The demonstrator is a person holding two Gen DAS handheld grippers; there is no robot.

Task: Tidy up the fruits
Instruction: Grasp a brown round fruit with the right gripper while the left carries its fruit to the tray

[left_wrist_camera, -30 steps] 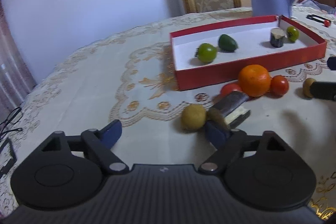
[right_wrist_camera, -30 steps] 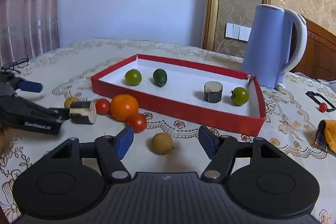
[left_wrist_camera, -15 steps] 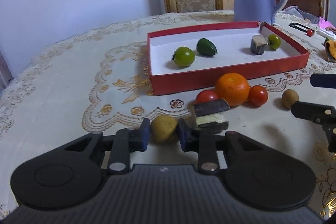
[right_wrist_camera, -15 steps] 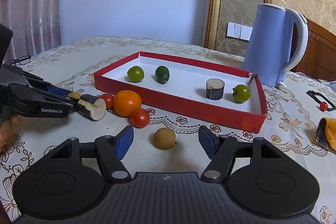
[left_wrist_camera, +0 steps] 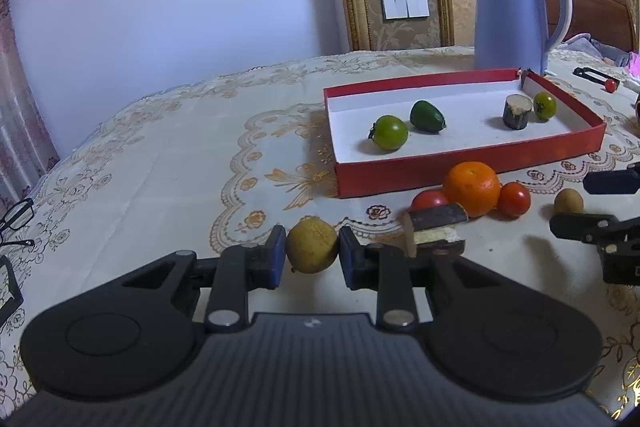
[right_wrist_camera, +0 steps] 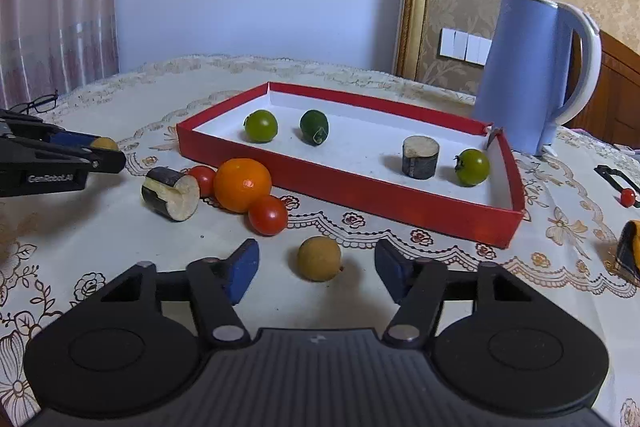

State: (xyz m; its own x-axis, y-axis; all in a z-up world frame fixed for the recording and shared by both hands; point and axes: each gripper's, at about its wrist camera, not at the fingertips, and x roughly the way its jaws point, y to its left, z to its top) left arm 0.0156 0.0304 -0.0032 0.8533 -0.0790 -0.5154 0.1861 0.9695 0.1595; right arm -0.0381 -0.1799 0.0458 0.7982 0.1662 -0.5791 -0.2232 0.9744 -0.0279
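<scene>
My left gripper (left_wrist_camera: 312, 255) is shut on a small yellow-brown round fruit (left_wrist_camera: 311, 245) and holds it just above the tablecloth; it also shows in the right wrist view (right_wrist_camera: 105, 143). My right gripper (right_wrist_camera: 318, 269) is open, its blue pads on either side of a second brown round fruit (right_wrist_camera: 319, 258) lying on the cloth. A red tray (right_wrist_camera: 424, 215) holds two green tomatoes (right_wrist_camera: 261, 125), a dark green fruit (right_wrist_camera: 314, 126) and a cut stem piece (right_wrist_camera: 420, 157). An orange (right_wrist_camera: 242, 184), two red tomatoes (right_wrist_camera: 268, 215) and another cut stem piece (right_wrist_camera: 171, 193) lie before the tray.
A blue kettle (right_wrist_camera: 528, 75) stands behind the tray's right end. Glasses (left_wrist_camera: 14, 221) lie at the table's left edge. A small red-tipped object (right_wrist_camera: 627, 195) and an orange and dark cloth item (right_wrist_camera: 630, 251) lie at the far right.
My left gripper has swung onto the yellow-brown fruit, closed on it and raised it slightly. The stem piece has rolled a little. My right gripper has come closer to the second brown fruit.
</scene>
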